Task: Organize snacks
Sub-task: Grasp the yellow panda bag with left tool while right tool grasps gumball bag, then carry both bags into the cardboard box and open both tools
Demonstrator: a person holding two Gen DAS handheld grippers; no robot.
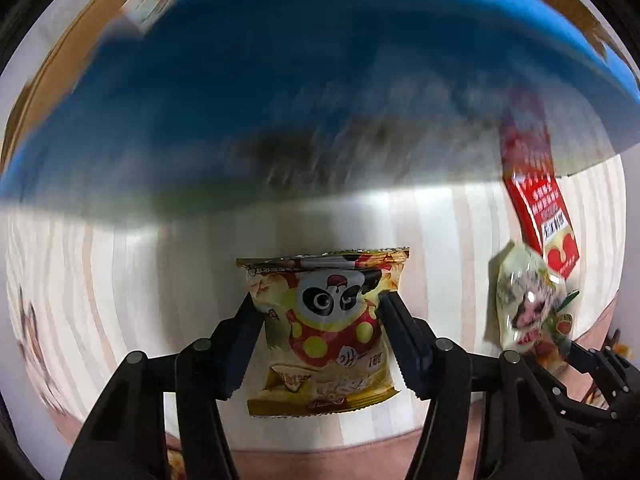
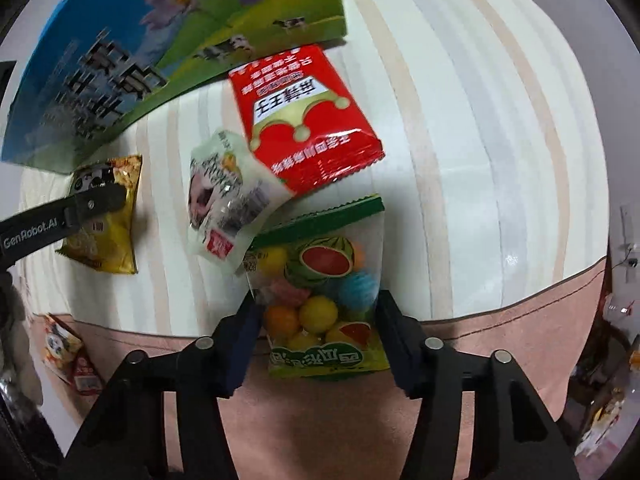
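Our left gripper (image 1: pixel 320 304) has its jaws pinching the yellow panda snack bag (image 1: pixel 324 332) over the striped counter (image 1: pixel 440 220), below the blue box (image 1: pixel 280 80); our right gripper (image 2: pixel 318 304) clamps the watermelon candy bag (image 2: pixel 324 284) beside the red packet (image 2: pixel 304 116).

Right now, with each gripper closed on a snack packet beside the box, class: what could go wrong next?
1. The white packet lies over the top of the watermelon candy bag held by the right gripper; lifting could drag it along.
2. The left gripper pinches the panda packet by its sides only; it might slip or crumple on the way to the blue box.
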